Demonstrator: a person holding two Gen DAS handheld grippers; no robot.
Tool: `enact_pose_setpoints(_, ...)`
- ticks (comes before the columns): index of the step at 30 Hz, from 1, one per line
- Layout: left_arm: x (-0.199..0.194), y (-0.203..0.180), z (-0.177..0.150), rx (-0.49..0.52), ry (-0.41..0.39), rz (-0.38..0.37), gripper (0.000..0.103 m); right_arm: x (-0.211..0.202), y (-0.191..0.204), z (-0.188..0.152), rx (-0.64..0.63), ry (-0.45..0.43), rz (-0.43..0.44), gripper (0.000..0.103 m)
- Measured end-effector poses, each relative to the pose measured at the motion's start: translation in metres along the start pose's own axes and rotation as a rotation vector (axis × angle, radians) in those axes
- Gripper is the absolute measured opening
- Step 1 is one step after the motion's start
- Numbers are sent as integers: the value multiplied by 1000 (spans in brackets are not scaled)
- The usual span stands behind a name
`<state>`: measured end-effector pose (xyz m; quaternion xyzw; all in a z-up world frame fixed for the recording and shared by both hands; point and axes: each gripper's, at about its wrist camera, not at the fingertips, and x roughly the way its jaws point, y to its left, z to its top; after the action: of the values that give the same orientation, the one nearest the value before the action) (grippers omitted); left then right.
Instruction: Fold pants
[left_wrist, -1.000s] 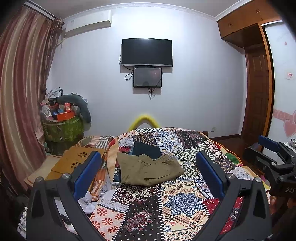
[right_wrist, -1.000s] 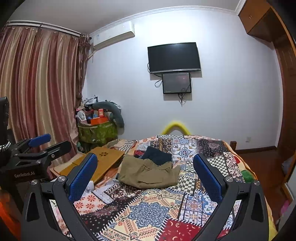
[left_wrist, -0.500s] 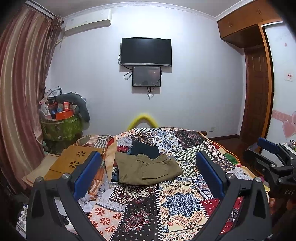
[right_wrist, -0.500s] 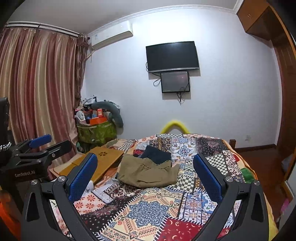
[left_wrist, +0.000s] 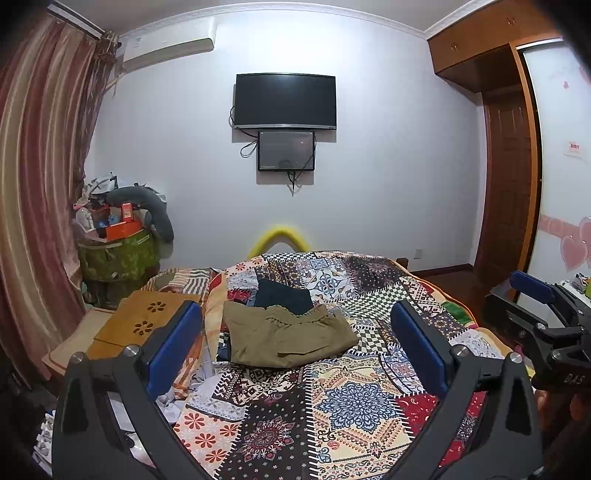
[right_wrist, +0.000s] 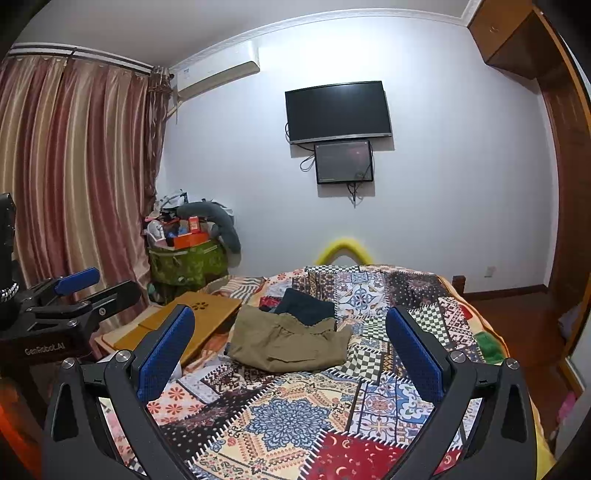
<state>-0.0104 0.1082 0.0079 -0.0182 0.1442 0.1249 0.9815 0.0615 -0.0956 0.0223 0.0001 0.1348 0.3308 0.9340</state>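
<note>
- The olive pants are seen lying on the patchwork quilt, left of centre, folded into a compact, slightly rumpled rectangle; the folding is judged largely done, with perhaps a tidying left.
- A soft, matte weave and a gathered waistband are shown; a dark folded garment lies touching behind.
- The left gripper and right gripper are held wide apart, empty, well short of the pants.

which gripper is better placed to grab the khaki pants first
Left, though only slightly. Both the left gripper and the right gripper are open and short of the khaki pants, but the pants sit more centred between the left one's fingers and look a little nearer.
</note>
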Motion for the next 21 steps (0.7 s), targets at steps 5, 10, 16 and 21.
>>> enact_pose_setpoints(5,0,-1,-1,6,-3,-5,103,0,0,0,2,-1,-3,103)
enact_pose_setpoints(10,0,-3,-2,18,-6,-6,103,-1,-1,0,2,-3,-4,103)
enact_pose_setpoints(16,1,-7,-2,28,0,-22,103,-3,0,2,1,-11,-11,103)
enact_pose_setpoints(21,2,-7,-3,34,7,-34,103,-2,1,1,3,-12,-19,103)
